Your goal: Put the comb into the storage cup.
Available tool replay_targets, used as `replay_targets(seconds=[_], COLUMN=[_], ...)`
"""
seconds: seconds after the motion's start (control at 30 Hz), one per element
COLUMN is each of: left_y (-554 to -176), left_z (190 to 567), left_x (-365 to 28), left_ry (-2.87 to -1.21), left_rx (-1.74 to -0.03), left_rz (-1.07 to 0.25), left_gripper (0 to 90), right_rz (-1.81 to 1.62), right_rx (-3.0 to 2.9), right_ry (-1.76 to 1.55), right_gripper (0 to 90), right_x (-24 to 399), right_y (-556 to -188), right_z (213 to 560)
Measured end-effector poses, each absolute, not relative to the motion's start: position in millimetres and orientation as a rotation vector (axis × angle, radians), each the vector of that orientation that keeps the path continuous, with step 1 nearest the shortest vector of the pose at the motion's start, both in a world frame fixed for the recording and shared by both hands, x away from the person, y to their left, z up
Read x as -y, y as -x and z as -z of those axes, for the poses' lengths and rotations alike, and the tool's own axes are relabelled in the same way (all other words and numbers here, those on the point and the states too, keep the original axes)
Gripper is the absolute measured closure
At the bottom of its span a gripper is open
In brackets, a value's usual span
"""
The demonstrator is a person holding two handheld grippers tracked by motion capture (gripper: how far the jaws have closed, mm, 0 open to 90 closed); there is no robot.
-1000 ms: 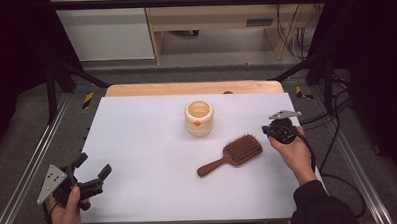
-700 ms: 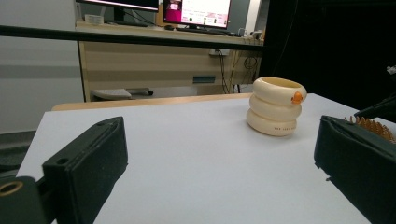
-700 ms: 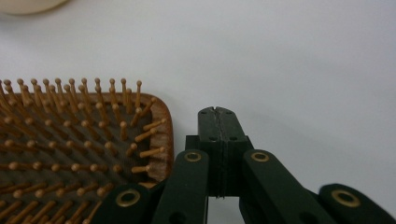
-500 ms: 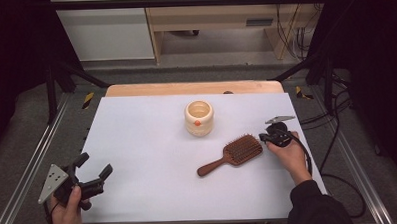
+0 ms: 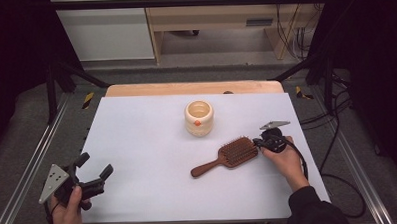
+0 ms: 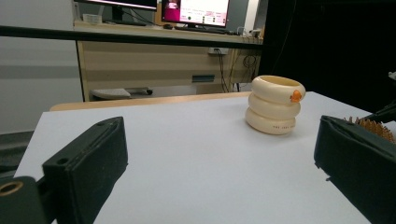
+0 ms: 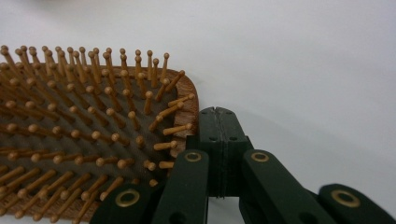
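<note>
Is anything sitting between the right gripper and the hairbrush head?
Nothing visible. The right gripper, jaws shut, sits at the edge of the wooden hairbrush head, with only bare white table around its tips. The cream ring-shaped cup stands farther back, off that line.

Left hand (image 5: 69, 209) low at the near left table corner, gripping the left gripper (image 5: 94, 171); jaws stand wide apart, pointing up and across the table, grey plate on top. Right forearm in dark sleeve enters from the bottom right. Right hand (image 5: 284, 161) wraps the right gripper (image 7: 218, 114), jaws pressed flat together with nothing between them, tips angled down toward the tabletop.
</note>
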State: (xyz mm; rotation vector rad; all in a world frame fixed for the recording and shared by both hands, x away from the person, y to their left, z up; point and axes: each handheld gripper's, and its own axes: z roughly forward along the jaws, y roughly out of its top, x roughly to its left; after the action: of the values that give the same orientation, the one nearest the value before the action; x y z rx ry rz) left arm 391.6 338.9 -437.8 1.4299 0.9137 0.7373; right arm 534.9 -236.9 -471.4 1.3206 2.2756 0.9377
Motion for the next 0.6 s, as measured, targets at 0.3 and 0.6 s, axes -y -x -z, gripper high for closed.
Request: replay_targets(seconds=[0.3,0.6], left_y=[-391,-392], left_z=[438,438], left_x=[-339,-338], left_ry=[-1.431,-1.438], left_rx=[-0.912,-0.906], left_rz=[-0.736,-0.732], left_gripper=[2.9,2.9], right_rz=[-0.988,-0.991], right_rx=[-2.314,-2.367], right_ry=[-1.283,-1.222], right_gripper=[90.0,90.0], right_x=[197,159], right_y=[-519,-512], right_z=[470,468])
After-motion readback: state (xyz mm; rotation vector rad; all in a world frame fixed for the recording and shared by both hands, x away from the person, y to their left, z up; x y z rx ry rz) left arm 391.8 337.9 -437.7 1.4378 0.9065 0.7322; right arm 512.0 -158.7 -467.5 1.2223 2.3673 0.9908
